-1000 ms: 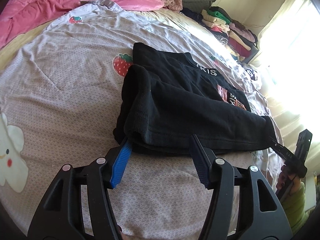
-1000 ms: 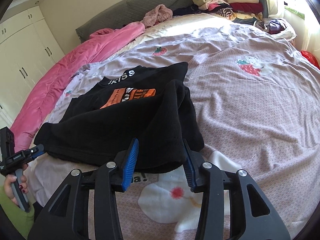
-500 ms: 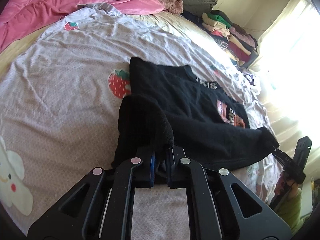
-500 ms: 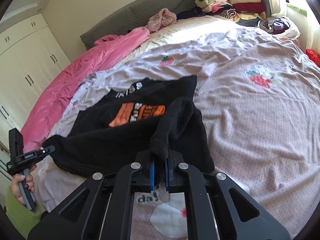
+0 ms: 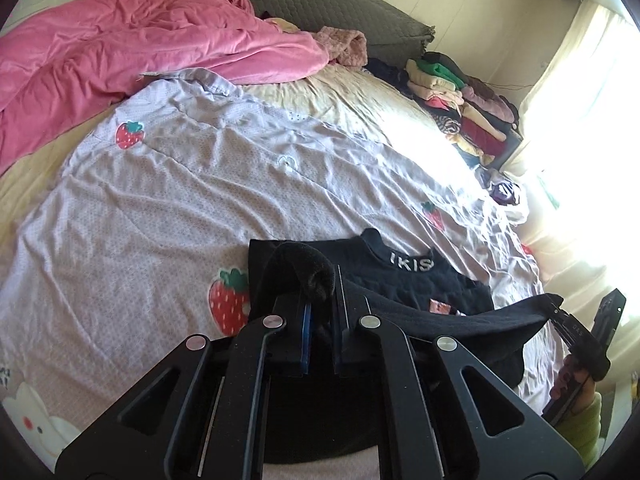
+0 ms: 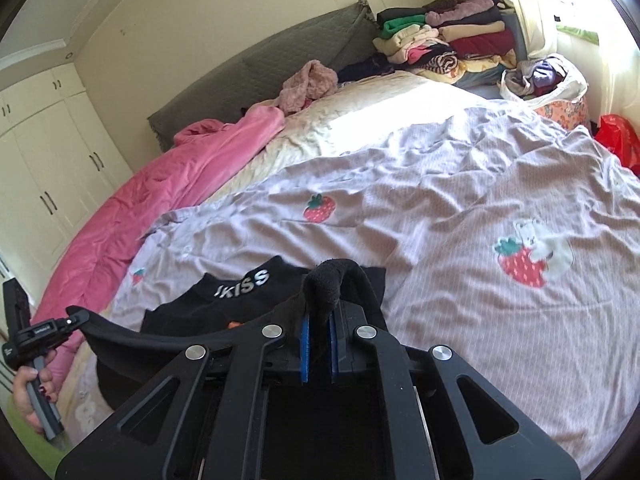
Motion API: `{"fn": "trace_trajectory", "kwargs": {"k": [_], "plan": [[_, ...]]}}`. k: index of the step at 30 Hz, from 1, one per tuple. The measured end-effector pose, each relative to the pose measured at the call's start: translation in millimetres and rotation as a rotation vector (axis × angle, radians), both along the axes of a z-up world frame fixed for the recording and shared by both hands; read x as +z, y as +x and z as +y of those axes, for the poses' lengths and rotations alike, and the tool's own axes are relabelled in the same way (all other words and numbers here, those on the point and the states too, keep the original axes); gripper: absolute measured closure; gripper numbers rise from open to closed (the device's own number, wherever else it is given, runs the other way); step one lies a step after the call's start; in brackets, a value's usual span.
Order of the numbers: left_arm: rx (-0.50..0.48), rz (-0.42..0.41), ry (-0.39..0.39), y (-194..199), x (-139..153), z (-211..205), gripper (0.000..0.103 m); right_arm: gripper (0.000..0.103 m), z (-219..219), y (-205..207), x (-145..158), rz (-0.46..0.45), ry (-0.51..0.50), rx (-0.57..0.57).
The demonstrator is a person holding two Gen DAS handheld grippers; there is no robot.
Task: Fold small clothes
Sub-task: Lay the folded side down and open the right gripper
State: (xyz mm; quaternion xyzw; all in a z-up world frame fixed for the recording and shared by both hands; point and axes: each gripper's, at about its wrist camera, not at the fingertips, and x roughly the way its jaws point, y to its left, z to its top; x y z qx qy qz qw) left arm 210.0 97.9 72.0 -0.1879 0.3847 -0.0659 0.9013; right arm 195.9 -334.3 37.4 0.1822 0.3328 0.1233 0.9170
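Presently: black sweater, hem lifted off the strawberry-print bedsheet, lower centre of both frames. Left gripper and right gripper, fingers pinched tight on a bunched hem corner each. Pink duvet upper left; stacked clothes upper right.

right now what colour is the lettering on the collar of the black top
White, on the black top's collar lettering; clearest in the right wrist view.
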Motion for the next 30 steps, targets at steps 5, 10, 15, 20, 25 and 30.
{"fn": "trace_trajectory", "kwargs": {"k": [5,10,15,20,25,30], "plan": [[0.048,0.052,0.014,20,-29,1,0.101,0.097,7,21,-20,0.058,-0.025,-0.008],[0.033,0.077,0.015,20,-53,-1,0.093,0.092,11,25,-43,0.112,-0.002,-0.010],[-0.008,0.012,0.035,-8,-42,-14,0.083,0.061,11,4,-41,0.070,-0.013,-0.032],[-0.048,-0.010,0.089,-34,-44,-30,0.083,0.061,12,-26,-41,0.042,-0.039,-0.034],[-0.107,0.021,0.201,-39,-62,-55,0.083,0.063,37,-42,-54,0.070,-0.109,0.060],[-0.124,0.053,0.228,-26,-75,-63,0.079,0.063,55,-35,-61,0.096,-0.136,0.100]]}}
